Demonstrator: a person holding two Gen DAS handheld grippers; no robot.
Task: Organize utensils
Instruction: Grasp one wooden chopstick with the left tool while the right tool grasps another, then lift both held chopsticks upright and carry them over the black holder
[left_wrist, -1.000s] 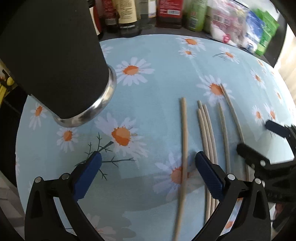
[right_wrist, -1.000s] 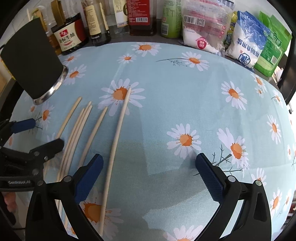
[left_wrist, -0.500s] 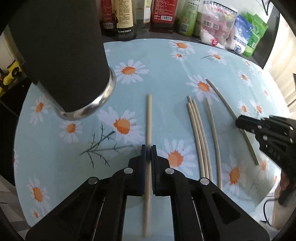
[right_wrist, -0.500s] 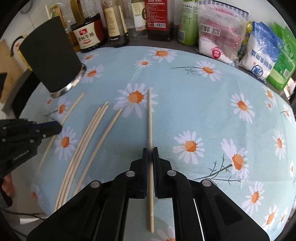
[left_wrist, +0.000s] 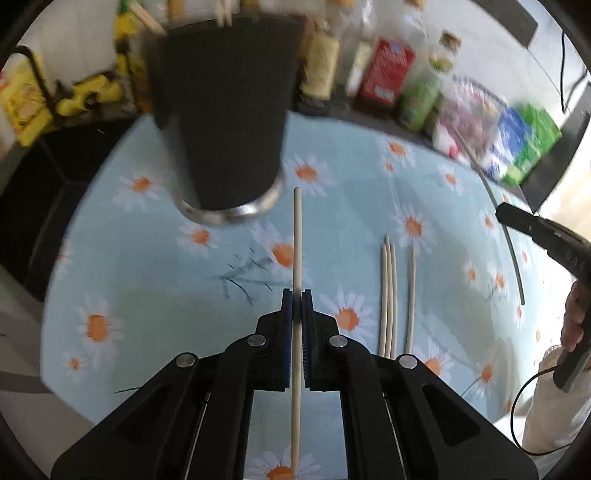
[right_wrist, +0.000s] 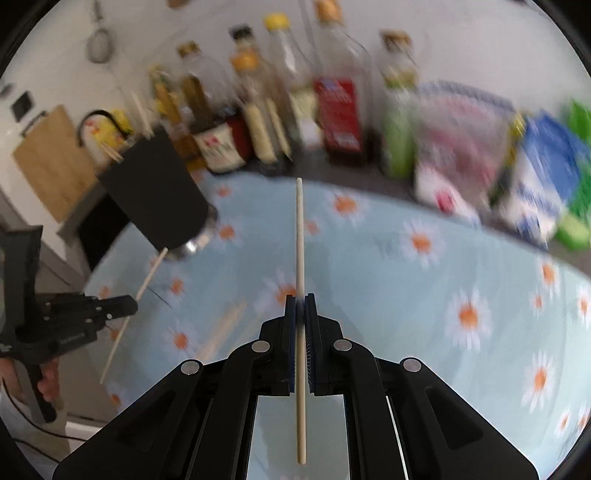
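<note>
My left gripper (left_wrist: 296, 295) is shut on a pale wooden chopstick (left_wrist: 296, 236), held above the daisy tablecloth with its tip near the base of the black utensil holder (left_wrist: 221, 125). My right gripper (right_wrist: 300, 300) is shut on another chopstick (right_wrist: 300, 236), lifted and pointing at the bottles. Several chopsticks (left_wrist: 388, 291) lie on the cloth to the right in the left wrist view. The holder (right_wrist: 155, 192) stands at the left in the right wrist view, with chopstick ends sticking out of its top. The left gripper (right_wrist: 125, 306) with its chopstick (right_wrist: 147, 280) shows there too.
Sauce bottles (right_wrist: 332, 110) and food bags (right_wrist: 535, 177) line the back of the round table (right_wrist: 461, 266). A wooden board (right_wrist: 51, 162) stands at the far left. The right gripper (left_wrist: 502, 214) and its chopstick (left_wrist: 509, 243) show at the right of the left wrist view.
Both grippers closed on a chopstick each, then lifted them off the cloth. Both views now tilt up toward the holder and bottles.
</note>
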